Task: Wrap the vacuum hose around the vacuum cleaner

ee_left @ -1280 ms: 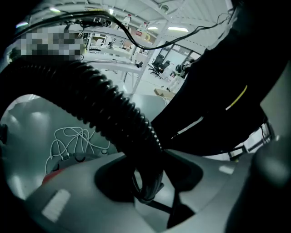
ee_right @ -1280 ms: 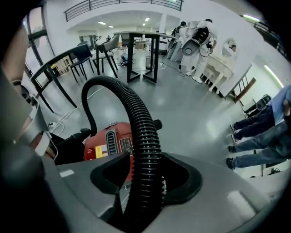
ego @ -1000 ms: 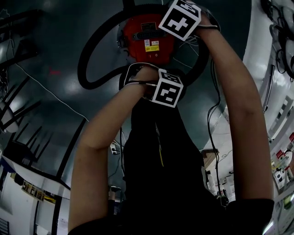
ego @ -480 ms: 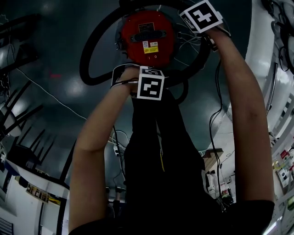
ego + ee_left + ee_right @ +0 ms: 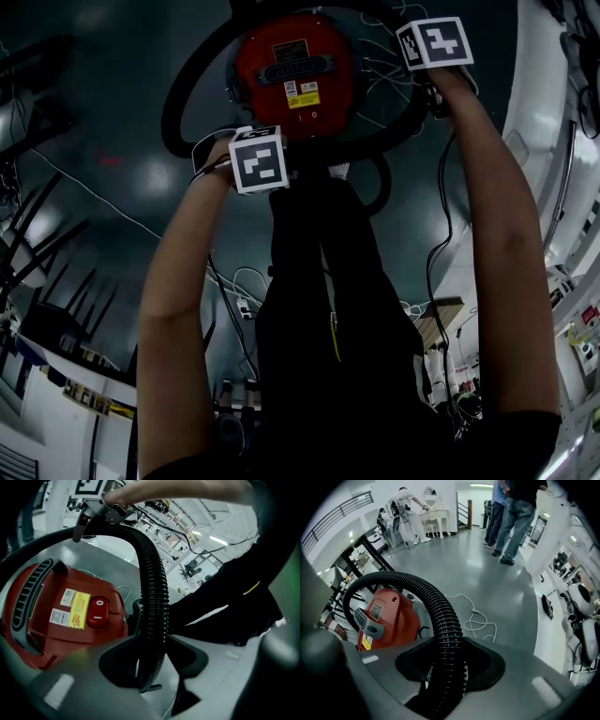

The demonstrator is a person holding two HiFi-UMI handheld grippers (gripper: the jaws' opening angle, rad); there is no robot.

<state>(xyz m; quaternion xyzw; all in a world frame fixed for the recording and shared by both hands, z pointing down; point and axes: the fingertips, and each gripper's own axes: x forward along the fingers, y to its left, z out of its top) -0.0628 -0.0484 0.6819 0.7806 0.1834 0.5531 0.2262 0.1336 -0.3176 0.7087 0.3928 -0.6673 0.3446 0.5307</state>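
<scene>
Out on the grey floor (image 5: 112, 187), the red vacuum cleaner (image 5: 295, 70) now sits ringed more tightly, or so the dim head view suggests, by the black hose (image 5: 171, 112), because the left gripper (image 5: 150, 667) and right gripper (image 5: 447, 677), each clamped on that hose, have sunk toward its sides, so the wrapping is advancing.

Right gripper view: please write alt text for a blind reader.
The right gripper clamps a black ribbed hose that arches left over a red vacuum cleaner. Behind, a white cord lies on the grey floor; people stand beyond.
</scene>
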